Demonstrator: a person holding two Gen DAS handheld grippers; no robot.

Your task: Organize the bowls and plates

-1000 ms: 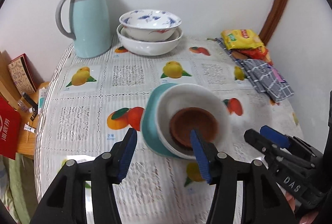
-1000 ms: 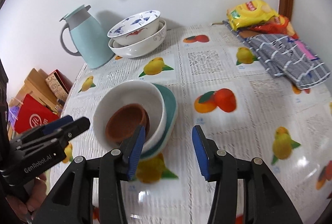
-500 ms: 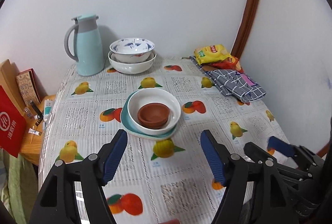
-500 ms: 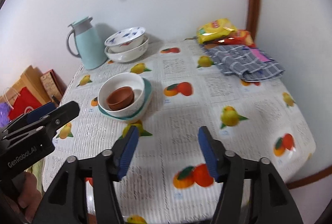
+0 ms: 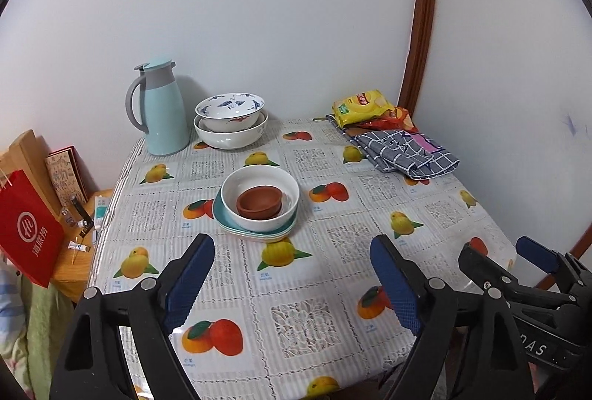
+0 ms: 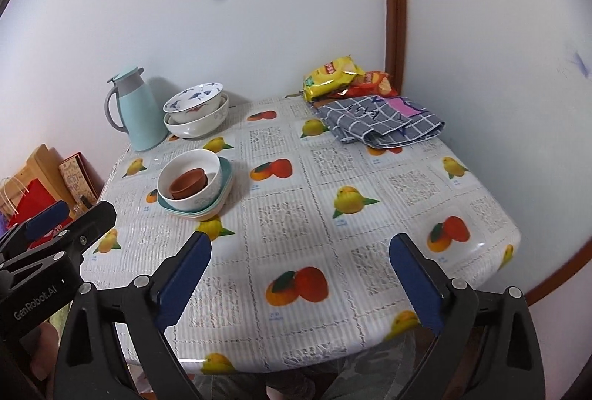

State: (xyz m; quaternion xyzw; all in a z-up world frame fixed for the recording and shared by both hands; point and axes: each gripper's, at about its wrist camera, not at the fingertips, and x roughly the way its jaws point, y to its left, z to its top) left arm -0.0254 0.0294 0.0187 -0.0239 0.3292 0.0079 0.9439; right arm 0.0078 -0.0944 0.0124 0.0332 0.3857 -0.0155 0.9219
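Observation:
A brown bowl [image 5: 259,202] [image 6: 188,182] sits inside a white bowl [image 5: 261,219] [image 6: 192,202], which rests on stacked teal plates [image 5: 222,220] [image 6: 225,191] in the middle of the table. At the back, a blue-patterned bowl [image 5: 229,107] [image 6: 194,96] is nested in a larger white bowl [image 5: 231,137] [image 6: 198,128]. My left gripper [image 5: 292,274] hangs over the table's near part, well short of the stack, its jaws opening with nothing between them. My right gripper [image 6: 299,274] does the same near the front edge, also empty and opening.
A light blue thermos jug [image 5: 162,111] [image 6: 135,107] stands at the back left. Snack bags [image 5: 364,106] [image 6: 335,76] and a checked cloth [image 5: 403,150] [image 6: 381,122] lie at the back right corner. A red bag [image 5: 27,233] and boxes stand beside the table on the left. Walls close in behind and right.
Both grippers drew back and up from the bowl stack, which now looks far smaller. Both sets of jaws widened from half-spread to wide. The stack stays put on the table.

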